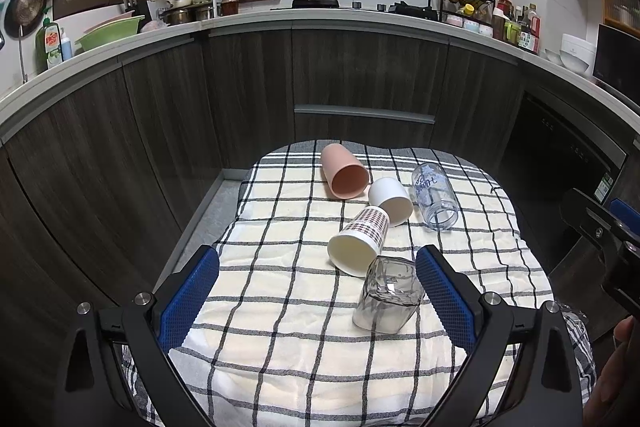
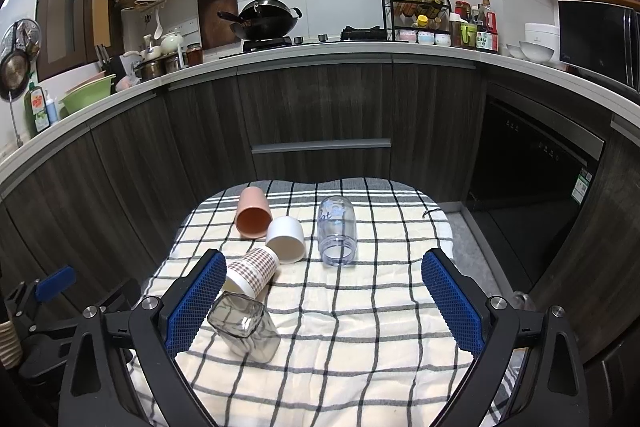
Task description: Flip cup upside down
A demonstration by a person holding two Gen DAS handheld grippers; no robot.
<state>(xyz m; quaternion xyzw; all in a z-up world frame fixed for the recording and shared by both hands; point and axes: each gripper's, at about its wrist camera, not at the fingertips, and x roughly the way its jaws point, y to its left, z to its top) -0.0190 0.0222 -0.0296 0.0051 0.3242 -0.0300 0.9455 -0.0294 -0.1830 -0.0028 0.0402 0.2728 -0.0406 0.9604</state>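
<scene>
Several cups rest on a checked cloth. A pink cup, a white cup, a plaid paper cup and a clear printed cup lie on their sides. A square grey glass cup stands with its base up. My left gripper is open and empty; the grey cup sits just inside its right finger. My right gripper is open and empty; the grey cup is by its left finger. The pink, white, plaid and clear cups lie ahead.
Dark wood cabinets under a white counter curve behind the table. A black dishwasher is at the right. The other gripper shows at the right edge of the left wrist view, and it also shows at the left edge of the right wrist view.
</scene>
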